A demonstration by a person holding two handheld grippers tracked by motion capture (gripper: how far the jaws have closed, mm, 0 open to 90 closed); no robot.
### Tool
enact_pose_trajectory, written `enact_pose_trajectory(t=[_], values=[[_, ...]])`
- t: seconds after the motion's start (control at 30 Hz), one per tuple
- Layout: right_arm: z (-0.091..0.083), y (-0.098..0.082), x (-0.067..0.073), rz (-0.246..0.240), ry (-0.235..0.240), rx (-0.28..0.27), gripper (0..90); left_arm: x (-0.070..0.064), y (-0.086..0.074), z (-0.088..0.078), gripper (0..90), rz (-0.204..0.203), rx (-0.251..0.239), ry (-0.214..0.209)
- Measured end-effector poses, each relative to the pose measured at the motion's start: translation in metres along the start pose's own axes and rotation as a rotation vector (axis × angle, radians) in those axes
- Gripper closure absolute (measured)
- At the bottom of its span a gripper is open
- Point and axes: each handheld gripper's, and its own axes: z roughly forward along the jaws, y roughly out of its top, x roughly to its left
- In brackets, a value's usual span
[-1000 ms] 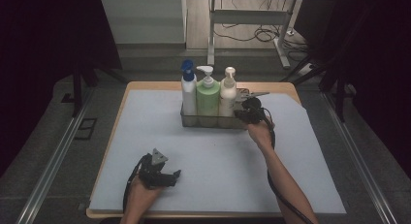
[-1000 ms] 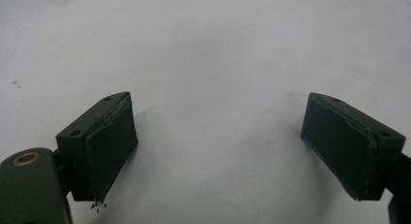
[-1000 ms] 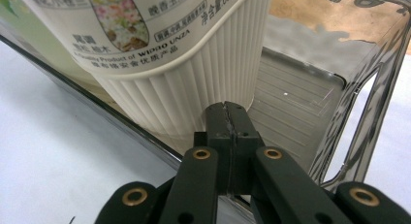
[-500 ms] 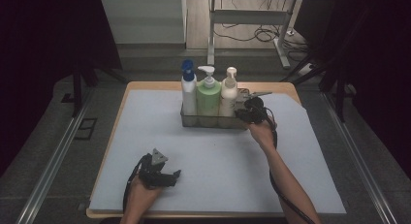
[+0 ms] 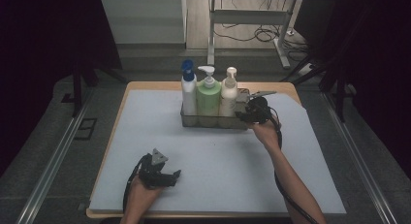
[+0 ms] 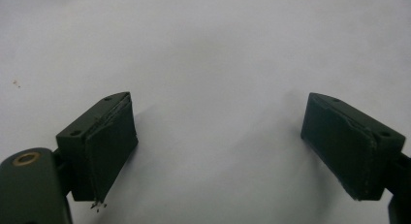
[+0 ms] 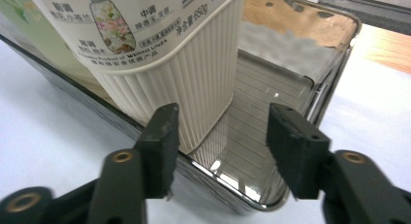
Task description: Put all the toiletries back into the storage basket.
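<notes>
The right gripper (image 5: 245, 113) is standing at the right end of the metal tray (image 5: 194, 121), which is sitting toward the far middle of the pale mat (image 5: 213, 180) covering the table. Its jaws have just been opening and are now standing apart, straddling the near rim of the tray (image 7: 228, 183) without pressing on it; in the right gripper view one jaw is lying outside the rim, the other over the bare tray floor. The cream bottle (image 7: 160, 44) is standing upright inside the tray just beside that jaw, and whether it is touching the jaw cannot be told. In the high view three pump bottles are standing in a row in the tray: a blue-capped bottle (image 5: 188, 90) at the left, a green bottle (image 5: 209, 95) in the middle, and the cream bottle (image 5: 229, 93) at the right, nearest the gripper. The left gripper (image 5: 170, 177) is resting on the mat at the near left, well apart from the tray, held in the person's left hand (image 5: 140, 197). Its jaws are standing wide apart with only bare mat (image 6: 218, 64) between them.
</notes>
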Motion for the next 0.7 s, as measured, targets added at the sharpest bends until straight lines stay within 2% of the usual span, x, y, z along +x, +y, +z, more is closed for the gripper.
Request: enact_pose_trajectory(t=[0.33, 0.53, 0.7], values=[[-0.011, -0.006, -0.005, -0.003, 0.009, -0.003, 30.1, 0.0, 0.0, 0.0, 12.1, 0.0, 0.0, 0.0], [-0.022, -0.011, -0.003, -0.031, 0.012, -0.008, 29.2, 0.0, 0.0, 0.0, 12.1, 0.0, -0.001, 0.001], [-0.031, -0.015, -0.001, -0.046, 0.033, -0.013, 28.4, 0.0, 0.0, 0.0, 12.1, 0.0, -0.001, 0.0]])
